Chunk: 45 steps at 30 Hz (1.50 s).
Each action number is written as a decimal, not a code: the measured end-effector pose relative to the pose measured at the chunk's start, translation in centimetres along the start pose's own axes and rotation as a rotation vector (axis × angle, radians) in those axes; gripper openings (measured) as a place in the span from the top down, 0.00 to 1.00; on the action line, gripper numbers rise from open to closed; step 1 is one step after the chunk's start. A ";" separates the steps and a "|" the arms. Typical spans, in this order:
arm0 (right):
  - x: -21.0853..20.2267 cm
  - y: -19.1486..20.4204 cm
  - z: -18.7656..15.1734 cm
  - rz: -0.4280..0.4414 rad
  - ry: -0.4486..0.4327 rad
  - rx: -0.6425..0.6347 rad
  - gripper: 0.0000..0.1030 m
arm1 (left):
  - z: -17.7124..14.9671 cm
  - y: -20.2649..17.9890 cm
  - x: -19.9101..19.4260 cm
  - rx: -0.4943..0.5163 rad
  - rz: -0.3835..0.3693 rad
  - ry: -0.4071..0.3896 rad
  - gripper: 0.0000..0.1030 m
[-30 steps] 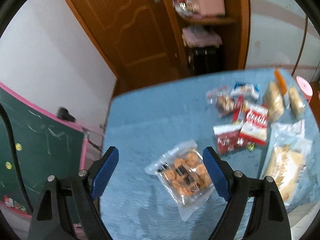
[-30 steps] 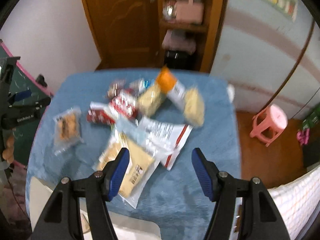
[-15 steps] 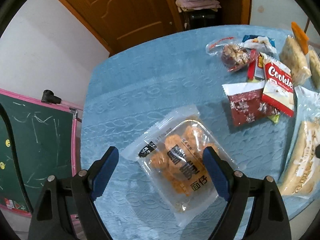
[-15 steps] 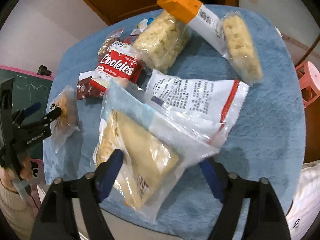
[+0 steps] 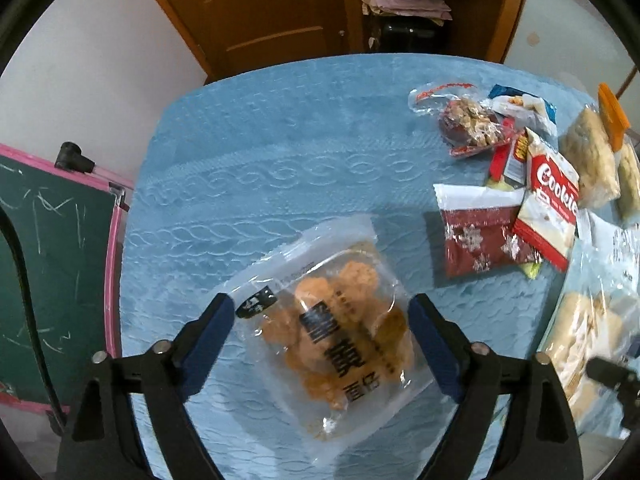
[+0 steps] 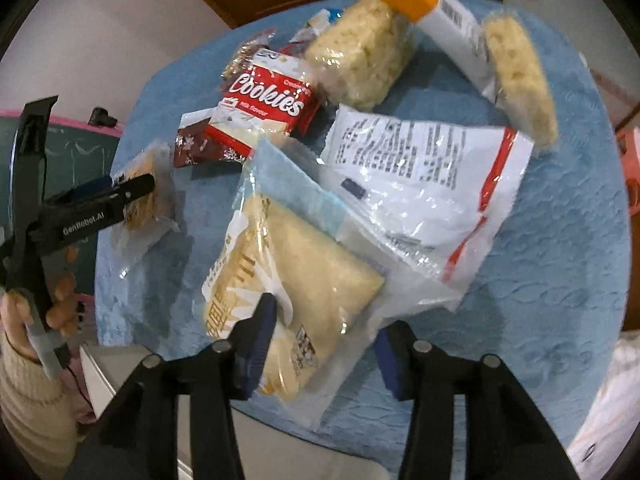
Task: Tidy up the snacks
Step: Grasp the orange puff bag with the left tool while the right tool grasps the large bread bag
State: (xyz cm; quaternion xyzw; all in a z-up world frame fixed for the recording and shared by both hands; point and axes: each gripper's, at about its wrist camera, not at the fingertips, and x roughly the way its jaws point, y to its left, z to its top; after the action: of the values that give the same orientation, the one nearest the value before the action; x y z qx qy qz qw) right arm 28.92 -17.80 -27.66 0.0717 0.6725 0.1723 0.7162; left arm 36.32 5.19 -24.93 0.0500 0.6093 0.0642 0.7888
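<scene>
A clear pack of orange fried snacks [image 5: 336,324] lies on the blue table cover [image 5: 248,152]. My left gripper [image 5: 320,344] is open and straddles it, one blue pad on each side. In the right wrist view my right gripper [image 6: 324,344] is open around the near end of a large clear bag of pale pastry [image 6: 296,280]. A white and red bag [image 6: 424,184] lies beside it. A red Cookies pack [image 6: 268,100], a dark red snowflake pack [image 5: 480,240], a nut bag [image 5: 468,120], two rice bars [image 6: 364,52] and an orange-capped box [image 6: 436,8] lie farther back.
A green chalkboard with a pink frame [image 5: 48,240] stands left of the table. A wooden door and shelf unit [image 5: 320,8] are behind it. The left gripper and the hand holding it [image 6: 60,216] show at the left of the right wrist view. A pink stool [image 6: 630,168] stands at the right.
Both grippers have come down and closer to the table. The left one now straddles the orange snack pack; the right one has closed in around the pastry bag's end.
</scene>
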 end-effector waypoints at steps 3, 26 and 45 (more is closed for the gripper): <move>0.4 -0.1 0.3 0.022 0.003 0.024 0.51 | 0.2 0.0 0.5 -0.019 0.001 0.005 0.06; -0.8 1.3 -0.4 -0.052 -0.072 -0.036 0.61 | -2.8 0.6 3.0 -0.101 -0.073 0.157 0.20; -12.0 8.1 -7.6 -0.267 -0.472 -0.128 0.77 | -11.0 0.2 -15.7 0.016 -0.085 -0.277 0.30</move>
State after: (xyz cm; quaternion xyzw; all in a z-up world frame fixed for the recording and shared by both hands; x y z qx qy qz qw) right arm 19.79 -15.37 -14.38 -0.0245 0.4782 0.0971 0.8725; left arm 21.79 2.86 -12.67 0.0388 0.4965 0.0185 0.8670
